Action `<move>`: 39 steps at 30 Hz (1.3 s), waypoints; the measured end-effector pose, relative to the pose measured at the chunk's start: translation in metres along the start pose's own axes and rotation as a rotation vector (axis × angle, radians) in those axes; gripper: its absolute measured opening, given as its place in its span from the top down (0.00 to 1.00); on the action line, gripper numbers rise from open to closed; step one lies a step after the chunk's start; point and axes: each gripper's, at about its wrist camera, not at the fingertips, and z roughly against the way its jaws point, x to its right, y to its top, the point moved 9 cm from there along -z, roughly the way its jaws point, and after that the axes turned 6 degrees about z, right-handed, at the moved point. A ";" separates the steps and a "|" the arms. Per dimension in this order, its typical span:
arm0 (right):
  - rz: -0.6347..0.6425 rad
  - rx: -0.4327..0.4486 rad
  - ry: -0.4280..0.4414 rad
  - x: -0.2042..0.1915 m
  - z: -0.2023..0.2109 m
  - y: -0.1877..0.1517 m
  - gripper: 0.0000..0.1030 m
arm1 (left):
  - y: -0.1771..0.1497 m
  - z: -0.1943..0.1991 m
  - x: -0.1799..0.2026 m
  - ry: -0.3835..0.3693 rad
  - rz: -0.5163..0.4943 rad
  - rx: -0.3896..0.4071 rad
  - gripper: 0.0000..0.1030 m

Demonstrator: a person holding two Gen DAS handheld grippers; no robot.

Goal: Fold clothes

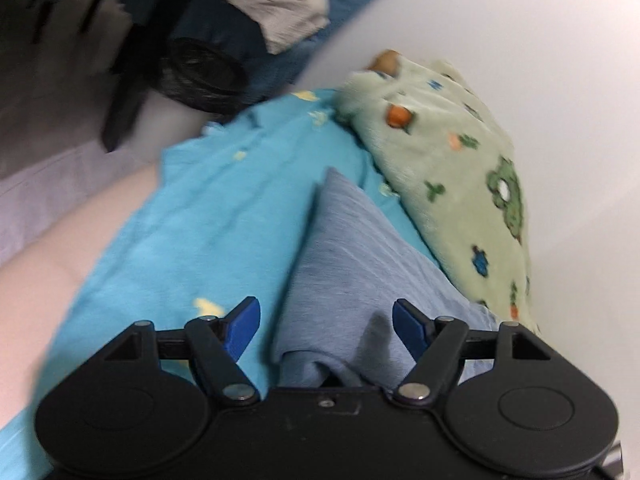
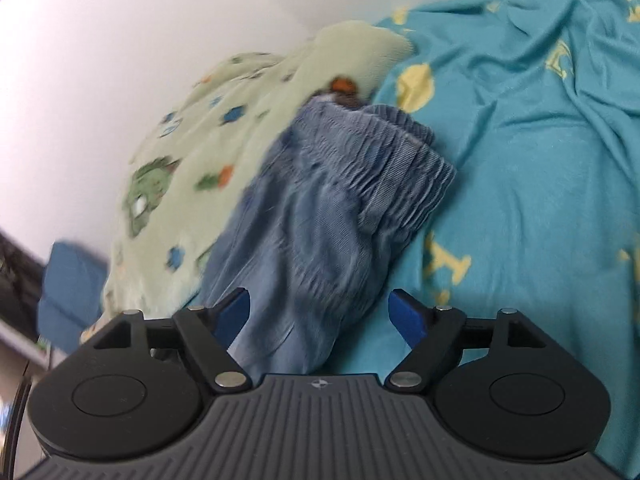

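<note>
A grey-blue pair of trousers (image 1: 352, 264) lies folded on a turquoise cloth (image 1: 200, 216) with yellow prints. In the right wrist view its elastic waistband (image 2: 384, 152) faces away from me, on the same turquoise cloth (image 2: 520, 184). My left gripper (image 1: 326, 326) is open, its blue fingers either side of the trousers' near end. My right gripper (image 2: 320, 316) is open too, straddling the trousers (image 2: 312, 248) close above them. I cannot tell if the fingers touch the fabric.
A pale green fleece garment (image 1: 452, 168) with animal prints lies beside the trousers, against a white wall (image 1: 520, 40); it also shows in the right wrist view (image 2: 192, 152). A beige garment (image 1: 272, 4) and dark furniture (image 1: 132, 80) lie beyond the bed edge.
</note>
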 end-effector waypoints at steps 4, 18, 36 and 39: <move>-0.057 0.021 -0.007 0.012 -0.027 0.013 0.25 | -0.006 -0.017 0.002 0.000 -0.028 -0.034 0.31; -0.003 0.173 -0.009 -0.015 0.010 0.042 0.87 | 0.007 0.026 0.039 -0.031 -0.102 0.056 0.86; -0.098 0.051 -0.078 0.008 0.130 -0.016 0.87 | -0.045 0.123 0.000 0.111 -0.288 -0.025 0.84; -0.107 0.044 -0.095 0.014 0.131 -0.022 0.87 | -0.052 0.122 -0.002 0.155 -0.336 -0.006 0.83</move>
